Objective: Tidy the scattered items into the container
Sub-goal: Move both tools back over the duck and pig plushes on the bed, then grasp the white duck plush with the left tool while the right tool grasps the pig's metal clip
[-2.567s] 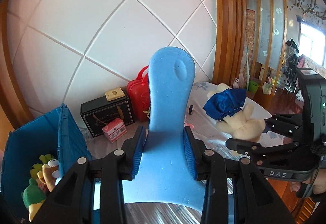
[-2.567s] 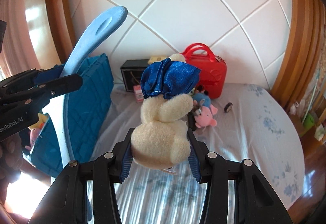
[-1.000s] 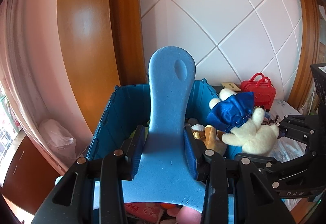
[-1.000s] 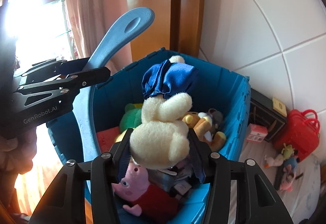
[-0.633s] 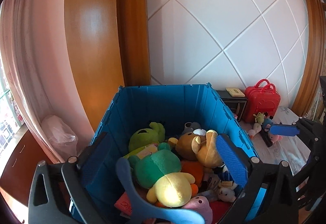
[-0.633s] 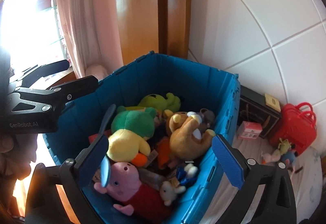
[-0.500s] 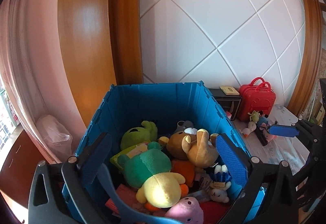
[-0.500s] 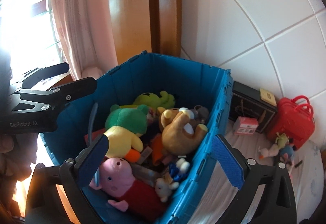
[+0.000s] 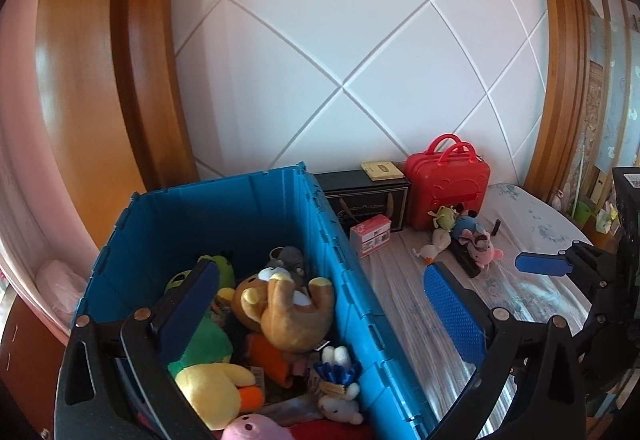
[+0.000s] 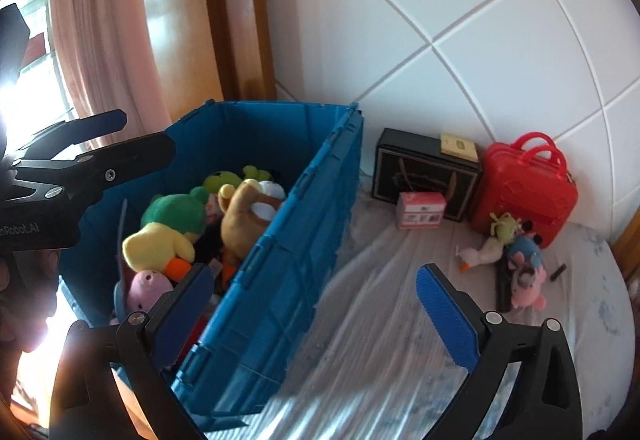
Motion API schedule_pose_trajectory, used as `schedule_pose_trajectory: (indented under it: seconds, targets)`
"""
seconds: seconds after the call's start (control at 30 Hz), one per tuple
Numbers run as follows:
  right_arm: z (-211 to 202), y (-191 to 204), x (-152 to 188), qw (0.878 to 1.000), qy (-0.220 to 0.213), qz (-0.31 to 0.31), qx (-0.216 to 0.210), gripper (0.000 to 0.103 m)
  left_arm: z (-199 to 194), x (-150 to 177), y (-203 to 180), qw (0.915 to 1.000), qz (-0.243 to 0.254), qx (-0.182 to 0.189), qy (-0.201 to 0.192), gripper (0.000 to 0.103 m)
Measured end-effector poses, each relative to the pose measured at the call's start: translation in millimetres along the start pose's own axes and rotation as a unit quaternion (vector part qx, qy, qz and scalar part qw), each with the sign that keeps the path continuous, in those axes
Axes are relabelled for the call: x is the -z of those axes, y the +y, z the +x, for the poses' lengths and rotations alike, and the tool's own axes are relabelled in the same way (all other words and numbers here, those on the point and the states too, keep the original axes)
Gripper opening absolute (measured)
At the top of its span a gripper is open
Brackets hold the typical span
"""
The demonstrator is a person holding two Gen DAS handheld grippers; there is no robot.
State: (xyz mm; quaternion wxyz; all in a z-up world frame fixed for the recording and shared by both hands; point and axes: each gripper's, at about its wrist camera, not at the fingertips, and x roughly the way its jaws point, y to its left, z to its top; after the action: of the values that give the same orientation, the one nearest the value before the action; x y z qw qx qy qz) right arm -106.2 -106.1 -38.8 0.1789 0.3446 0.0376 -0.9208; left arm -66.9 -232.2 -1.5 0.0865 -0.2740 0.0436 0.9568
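A blue crate [image 9: 348,280] [image 10: 288,260] stands at the left end of the bed, full of plush toys, with a brown bear [image 9: 288,304] on top and the cream bear with blue cloth [image 9: 336,380] low at the front. My left gripper [image 9: 320,288] is open and empty over the crate's right wall. My right gripper [image 10: 316,296] is open and empty beside the crate. Small toys lie on the bed: a pink pig [image 9: 480,244] [image 10: 524,288], a green plush [image 9: 444,218], a white duck [image 10: 480,254], a pink box [image 9: 370,234] [image 10: 420,210].
A red toy suitcase [image 9: 448,184] [image 10: 524,184] and a black box [image 9: 368,196] [image 10: 424,172] stand against the white quilted wall. The bed sheet [image 10: 380,340] is striped. A wooden frame and pink curtain [image 10: 92,52] are behind the crate.
Both grippers held toys over the crate a second ago, the left a blue shoehorn-like piece, the right the cream bear. Both opened and dropped them in. Both views have swung right toward the bed.
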Motion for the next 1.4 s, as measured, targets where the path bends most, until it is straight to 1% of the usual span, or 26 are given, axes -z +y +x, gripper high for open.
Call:
schedule_pose_trajectory:
  seconds: [0.1,0.23,0.4,0.57,0.7,0.87,1.0,1.2,1.27,1.33,1.4]
  targets:
    - [-5,-30,11,1.0,-0.001,0.009,0.021,0.103,8,-6,-31,0.9998,0.012,0.014,0.004,0.103]
    - [-6,-80,29,0.998,0.012,0.039,0.042,0.103,24,-10,-76,0.9988,0.032,0.034,0.014,0.103]
    - [-8,-144,52,0.995,0.028,0.07,0.068,0.103,51,-13,-125,0.9974,0.038,0.053,0.031,0.103]
    - [-5,-208,73,0.99,0.044,0.094,0.095,0.103,90,-13,-172,0.9959,0.038,0.064,0.051,0.103]
    - [3,-252,86,0.988,0.055,0.097,0.111,0.103,129,-9,-204,0.9952,0.038,0.064,0.062,0.103]
    - [32,-307,99,0.984,0.068,0.1,0.127,0.103,192,5,-240,0.9938,0.052,0.058,0.079,0.103]
    - [66,-342,106,0.983,0.08,0.102,0.133,0.103,249,20,-260,0.9922,0.075,0.05,0.087,0.103]
    - [139,-374,111,0.981,0.103,0.078,0.143,0.103,351,48,-266,0.9889,0.079,0.056,0.113,0.103]
    - [165,-382,113,0.98,0.111,0.075,0.149,0.103,389,57,-268,0.9869,0.086,0.055,0.125,0.102]
    - [187,-387,114,0.978,0.114,0.069,0.16,0.102,424,66,-272,0.9851,0.098,0.058,0.129,0.102]
    - [209,-392,114,0.976,0.12,0.065,0.168,0.095,453,74,-276,0.9823,0.113,0.056,0.138,0.1]
